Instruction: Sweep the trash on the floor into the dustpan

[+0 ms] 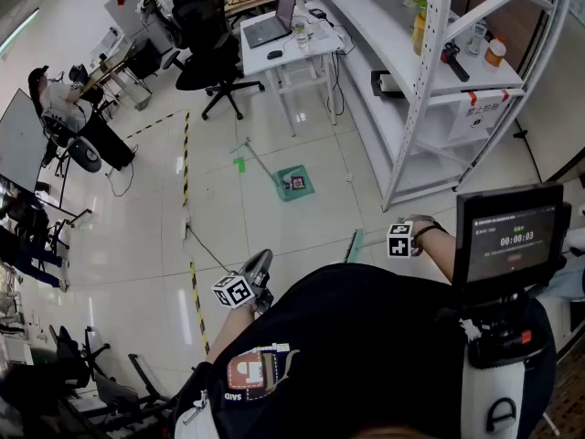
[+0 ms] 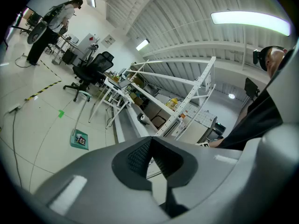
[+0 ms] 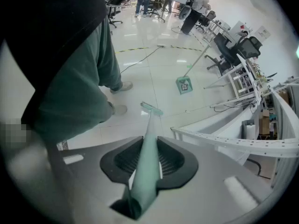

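The right gripper (image 3: 148, 144) is clamped on the teal handle of the broom (image 3: 149, 125). The handle runs out between the jaws and down to the broom head (image 3: 152, 108), which sits on the floor (image 1: 274, 236) just ahead of the person's shoes. In the head view only a short piece of that handle (image 1: 355, 245) shows, beside the right gripper's marker cube (image 1: 400, 240).

The left gripper (image 2: 150, 146) is held out over the floor. Its jaws are drawn narrow, with the tips meeting, and hold nothing. In the head view it sits at the person's left side (image 1: 260, 263).

The green dustpan (image 1: 287, 193) lies on the floor ahead, well apart from the broom head, with its long handle (image 1: 259, 161) slanting away toward a green tape mark (image 1: 239, 164). A small dark item (image 1: 297, 183) lies in the pan. The dustpan also shows in both gripper views (image 2: 74, 136) (image 3: 184, 84). A white shelf rack (image 1: 430, 62) stands to the right of it.
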Available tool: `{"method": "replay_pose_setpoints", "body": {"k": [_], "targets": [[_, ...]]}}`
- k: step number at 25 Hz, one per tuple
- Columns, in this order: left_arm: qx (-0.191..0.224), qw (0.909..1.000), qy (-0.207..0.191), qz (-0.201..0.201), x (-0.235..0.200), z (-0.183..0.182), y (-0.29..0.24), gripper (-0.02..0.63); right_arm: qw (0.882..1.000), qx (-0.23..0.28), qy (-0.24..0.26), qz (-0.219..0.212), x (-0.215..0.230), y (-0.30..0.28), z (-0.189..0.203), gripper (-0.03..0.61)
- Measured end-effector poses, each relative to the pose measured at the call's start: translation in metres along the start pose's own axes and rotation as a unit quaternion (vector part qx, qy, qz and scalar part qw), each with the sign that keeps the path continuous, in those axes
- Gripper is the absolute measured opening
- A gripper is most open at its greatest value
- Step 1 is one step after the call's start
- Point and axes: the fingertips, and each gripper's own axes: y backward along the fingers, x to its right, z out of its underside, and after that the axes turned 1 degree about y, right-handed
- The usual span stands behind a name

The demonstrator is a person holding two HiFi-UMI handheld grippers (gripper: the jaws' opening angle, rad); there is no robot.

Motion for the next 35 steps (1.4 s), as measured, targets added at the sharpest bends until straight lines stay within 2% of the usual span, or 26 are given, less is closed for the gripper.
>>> {"method": "replay_pose_setpoints", "body": {"k": [5,9,15,19,22,26,30,35], "targets": [[-0.007,1.0000,0.006,0.002,-0.038,-0.011,0.002,-0.003,1.000,-0.009,-0.001,0.001,0.027,-0.005,-0.026,0.089],[-0.005,0.9995,0.026,0.015,-0.084,-0.023,0.000,-0.003,1.000,-0.023,-0.010,-0.003,0.048,-0.006,-0.055,0.089],[-0.015,0.9989,0.022,0.038,-0.160,-0.102,0.011,-0.003,0.997,-0.050,-0.051,-0.006,0.098,0.016,-0.114,0.089],[-0.024,0.9989,0.021,0.035,-0.223,-0.151,0.019,-0.003,0.993,-0.062,-0.097,0.002,0.148,0.027,-0.145,0.089],[-0.034,0.9989,0.023,0.024,-0.261,-0.176,0.015,-0.003,0.991,-0.065,-0.113,0.009,0.188,0.029,-0.161,0.089],[-0.038,0.9985,0.031,0.023,-0.279,-0.197,-0.003,-0.003,0.990,-0.063,-0.124,0.016,0.234,0.031,-0.165,0.089],[-0.049,0.9982,0.030,0.018,-0.289,-0.208,-0.037,-0.003,0.993,-0.064,-0.098,0.023,0.286,0.019,-0.159,0.089],[-0.047,0.9983,0.031,-0.015,-0.299,-0.222,-0.093,-0.003,0.997,-0.073,-0.017,0.015,0.359,-0.016,-0.137,0.089]]}}
